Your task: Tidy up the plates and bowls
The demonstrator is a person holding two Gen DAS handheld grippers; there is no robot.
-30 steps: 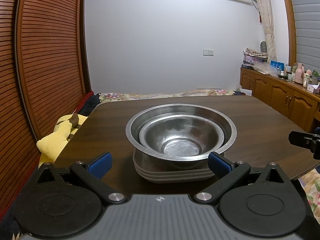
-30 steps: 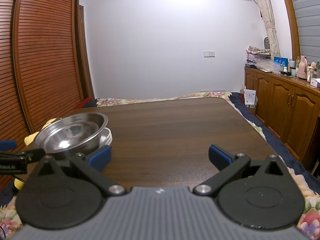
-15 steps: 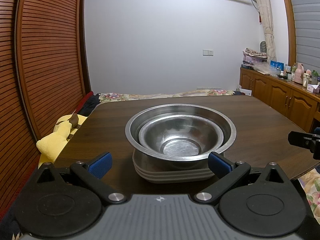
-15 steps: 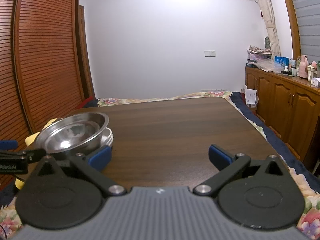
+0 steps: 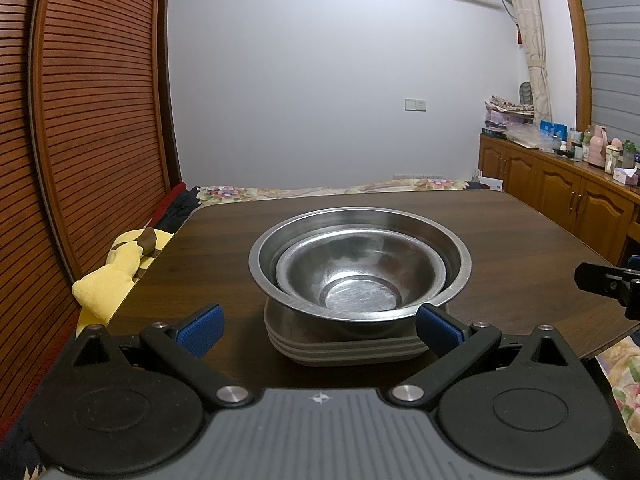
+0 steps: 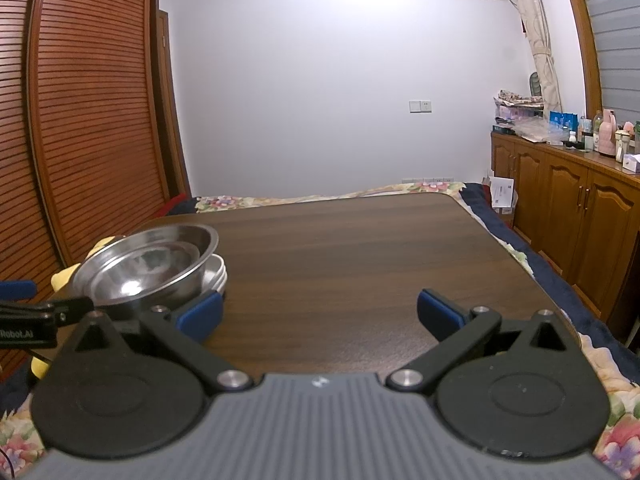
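Observation:
A small steel bowl point(image 5: 360, 272) sits nested inside a larger steel bowl point(image 5: 452, 248), and both rest on a stack of grey plates point(image 5: 348, 350) on the dark wooden table point(image 5: 520, 248). My left gripper point(image 5: 320, 330) is open and empty, its blue pads just in front of the stack on either side. The stack also shows at the left in the right wrist view: bowls point(image 6: 148, 268), plates point(image 6: 218, 274). My right gripper point(image 6: 320, 312) is open and empty over bare table, to the right of the stack.
A yellow plush toy point(image 5: 116, 272) lies off the table's left edge by a slatted wooden wardrobe point(image 5: 92, 120). Wooden cabinets point(image 6: 568, 216) with bottles on top stand at the right. A floral bedspread point(image 6: 320, 198) lies beyond the table.
Almost nothing: the right wrist view has shifted slightly, so the stack sits a little further right in it. Both grippers stay open.

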